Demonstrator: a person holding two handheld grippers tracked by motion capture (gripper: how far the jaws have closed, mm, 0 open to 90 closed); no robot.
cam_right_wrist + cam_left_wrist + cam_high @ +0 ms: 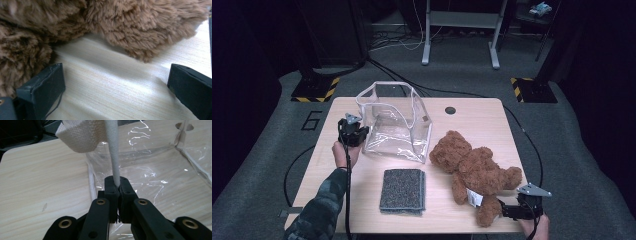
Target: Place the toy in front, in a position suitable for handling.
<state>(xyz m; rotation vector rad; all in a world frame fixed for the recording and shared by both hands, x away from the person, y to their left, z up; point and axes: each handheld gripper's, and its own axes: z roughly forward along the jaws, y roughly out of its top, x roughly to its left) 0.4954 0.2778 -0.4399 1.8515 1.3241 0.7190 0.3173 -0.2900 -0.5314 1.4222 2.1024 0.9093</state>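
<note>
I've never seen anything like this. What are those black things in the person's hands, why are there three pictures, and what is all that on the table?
There is no robot here: a person holds a black two-jawed tool in each hand. One picture looks down from above the wooden table; the other two come from small cameras riding on each tool, looking along its jaws.

On the table lie a clear plastic bag with white fabric edging, a folded grey cloth and a brown teddy bear.

The left tool is clamped shut on the bag's white edging strip. The right tool rests on the table by the bear's leg with its jaws wide open, one jaw against the fur and nothing gripped.
</note>
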